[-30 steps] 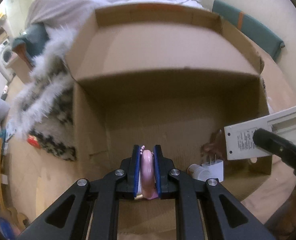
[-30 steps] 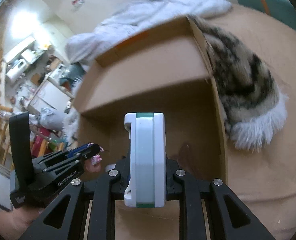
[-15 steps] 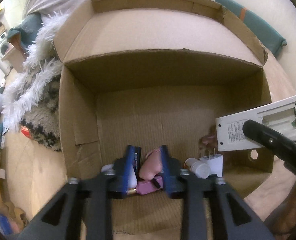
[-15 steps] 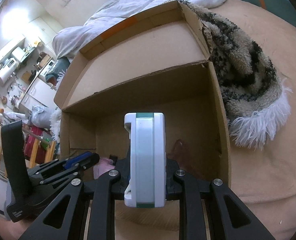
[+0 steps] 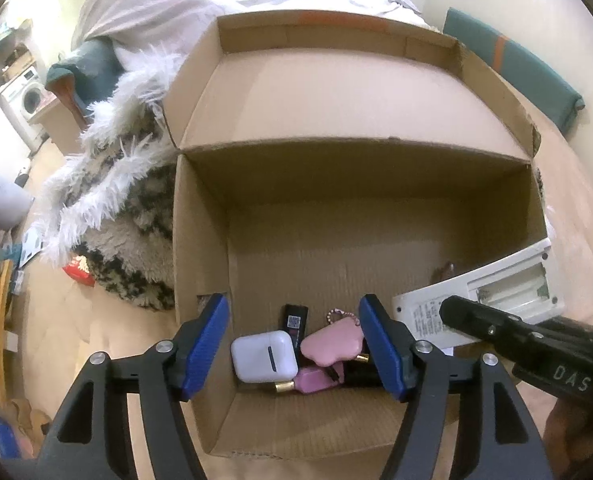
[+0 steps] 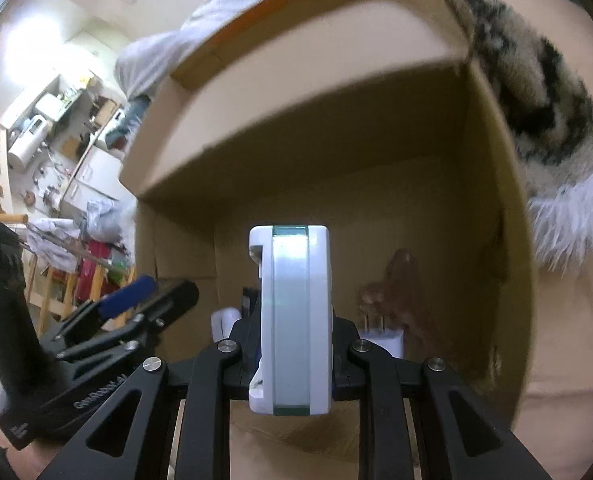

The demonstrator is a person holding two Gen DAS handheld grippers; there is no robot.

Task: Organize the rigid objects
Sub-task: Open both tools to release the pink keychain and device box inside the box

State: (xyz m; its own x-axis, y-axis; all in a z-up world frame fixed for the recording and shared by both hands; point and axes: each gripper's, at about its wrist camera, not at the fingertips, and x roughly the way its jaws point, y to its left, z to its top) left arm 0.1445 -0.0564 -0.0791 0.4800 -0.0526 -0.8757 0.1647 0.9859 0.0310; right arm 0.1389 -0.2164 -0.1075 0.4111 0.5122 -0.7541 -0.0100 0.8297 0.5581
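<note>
- The pink heart-shaped charm (image 5: 332,346) lies on the floor of the cardboard box (image 5: 200,248), near the box's front wall, with a short bead chain at its top.
- It rests among other small things: a white earbud case (image 5: 263,356) just to its left, touching it; a black stick with a label (image 5: 295,320) behind the two; a pink tube with a gold end (image 5: 310,380) under its lower edge.
- The left hand-held gripper (image 5: 294,346) hangs over this pile; its jaws have just been opening and now stand wide, the blue pads (image 5: 206,344) well clear of the charm on both sides, nothing pressed between them.
- The right hand-held gripper (image 6: 290,344) is clamped tight on a white remote control (image 6: 290,320), held on edge with a green band along its side.
- From the left wrist view the remote (image 5: 492,292) shows its back, with the battery bay uncovered, over the right part of the box.
- A white plug adapter (image 6: 380,336) with two prongs stands on the box floor just right of the remote; a brown object (image 6: 400,284) behind it is too blurred to identify.
- The box sits on a beige bed surface (image 5: 108,356), with a furry black-and-white blanket (image 5: 128,216) against its side.
</note>
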